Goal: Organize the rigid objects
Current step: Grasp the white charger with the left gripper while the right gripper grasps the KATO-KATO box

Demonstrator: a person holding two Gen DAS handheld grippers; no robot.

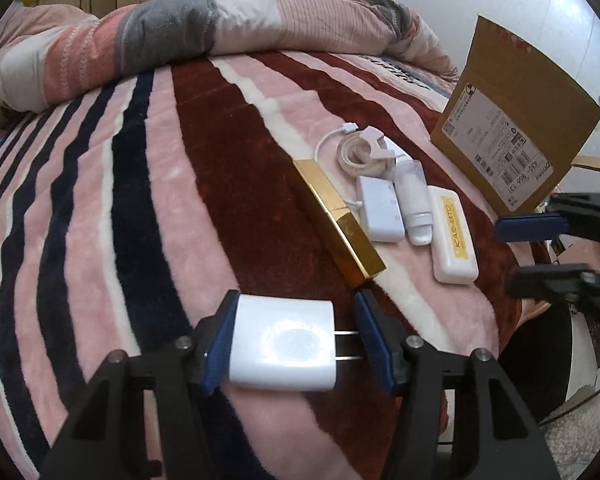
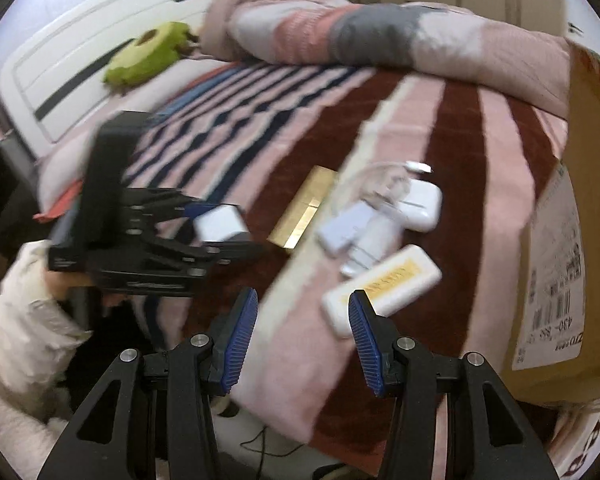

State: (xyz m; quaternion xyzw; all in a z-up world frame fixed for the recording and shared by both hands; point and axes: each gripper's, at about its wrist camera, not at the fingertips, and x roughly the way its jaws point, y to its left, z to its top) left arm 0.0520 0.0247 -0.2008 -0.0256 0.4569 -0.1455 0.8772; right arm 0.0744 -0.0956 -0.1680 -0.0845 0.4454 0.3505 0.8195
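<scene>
My left gripper is shut on a white wall charger, gripped between its back and its two prongs, above the striped blanket. A row of objects lies ahead: a gold box, a white adapter hub with cable, a small white bottle, a white case with a yellow label and a coiled strap with a pink clip. My right gripper is open and empty at the bed's edge, just short of the yellow-label case. The left gripper with the charger shows in the blurred right wrist view.
A cardboard box with shipping labels stands at the right of the row. A rolled quilt lies across the back of the bed. A green plush toy lies by the white headboard. The bed edge drops off to the floor at the right.
</scene>
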